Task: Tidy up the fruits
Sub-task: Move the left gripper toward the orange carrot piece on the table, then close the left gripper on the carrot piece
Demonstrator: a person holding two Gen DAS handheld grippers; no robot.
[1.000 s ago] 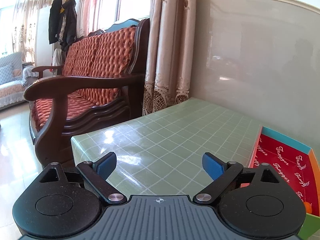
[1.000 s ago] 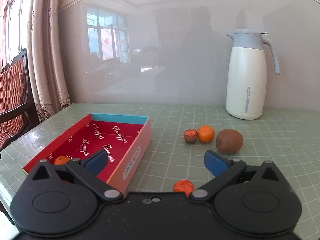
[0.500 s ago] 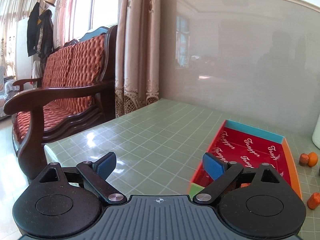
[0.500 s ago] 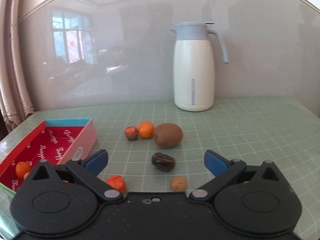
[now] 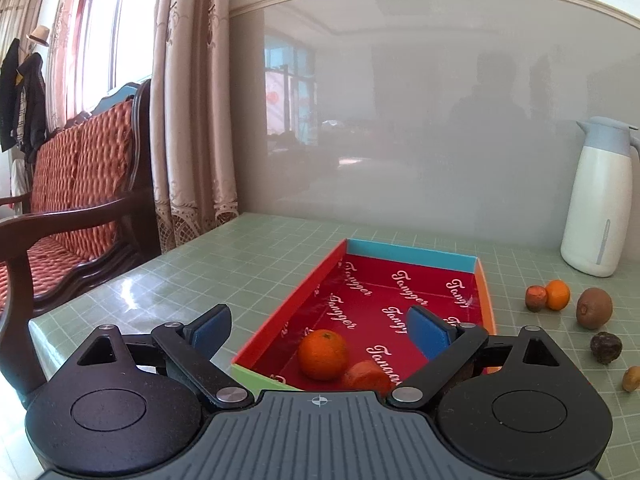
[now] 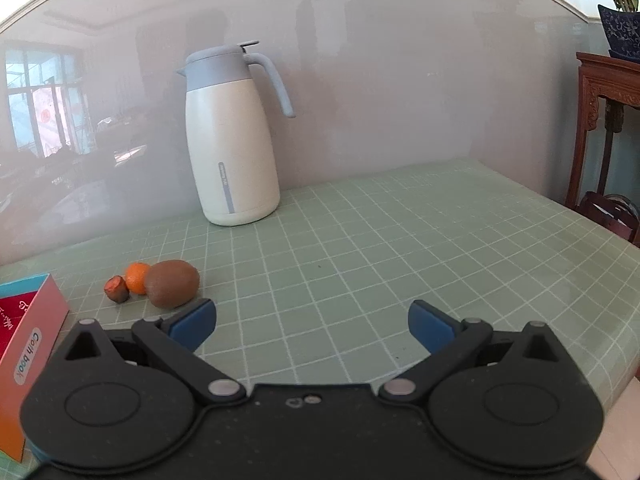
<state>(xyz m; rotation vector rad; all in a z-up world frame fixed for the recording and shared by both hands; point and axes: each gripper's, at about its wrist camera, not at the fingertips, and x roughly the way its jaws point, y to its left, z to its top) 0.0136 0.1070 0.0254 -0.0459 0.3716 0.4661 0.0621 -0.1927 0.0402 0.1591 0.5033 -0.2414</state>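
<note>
A red box (image 5: 400, 292) with a blue far wall lies on the green gridded table. In it sit an orange tangerine (image 5: 322, 354) and a reddish fruit (image 5: 366, 376). My left gripper (image 5: 318, 330) is open and empty, just above the box's near end. To the box's right lie a small red-brown fruit (image 5: 536, 298), a tangerine (image 5: 557, 294), a kiwi (image 5: 594, 307), a dark wrinkled fruit (image 5: 606, 347) and a small tan fruit (image 5: 631, 378). My right gripper (image 6: 312, 322) is open and empty over bare table, right of the kiwi (image 6: 172, 283), tangerine (image 6: 137, 277) and red-brown fruit (image 6: 117, 289).
A white thermos jug (image 6: 230, 136) with a grey-blue lid stands at the back by the glossy wall. A wooden armchair (image 5: 72, 208) with orange cushions and curtains stand left of the table. A dark wooden stand (image 6: 604, 120) is beyond the table's right edge.
Both grippers have swung to the right. The left view now faces the box and its fruits instead of the armchair. The right view has left the box and faces the jug and bare table.
</note>
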